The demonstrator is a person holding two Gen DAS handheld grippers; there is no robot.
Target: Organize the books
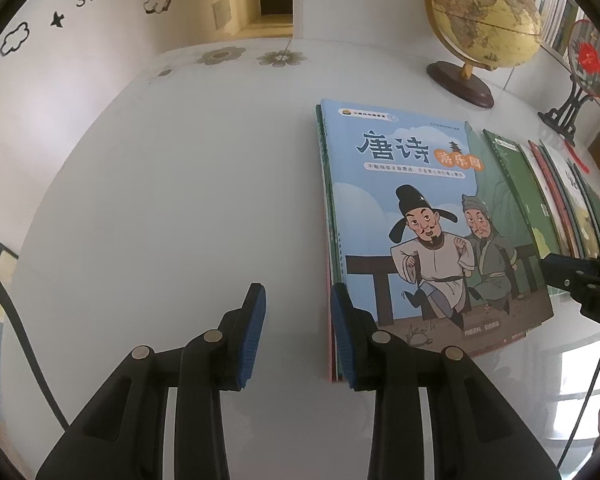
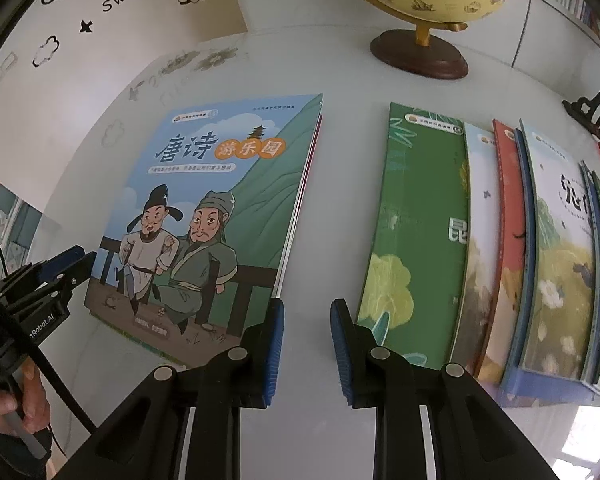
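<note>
Left wrist view: left gripper [image 1: 298, 334] hovering narrowly parted, empty, its right pad alongside the left edge of the stacked books [image 1: 420, 216]; long axis running away.

Right wrist view: right gripper [image 2: 307, 354] standing nearly closed, empty, between stack and fanned books [image 2: 500, 248].

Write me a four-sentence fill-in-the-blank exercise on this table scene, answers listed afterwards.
1. The blue illustrated book lies on top of a ____ of books.
2. The green-covered book is the ____ end of the overlapping row.
3. The yellow globe stands on a dark ____ base.
4. Both tools, left and right, hold ____.

Answers: stack; left; round; nothing
</note>
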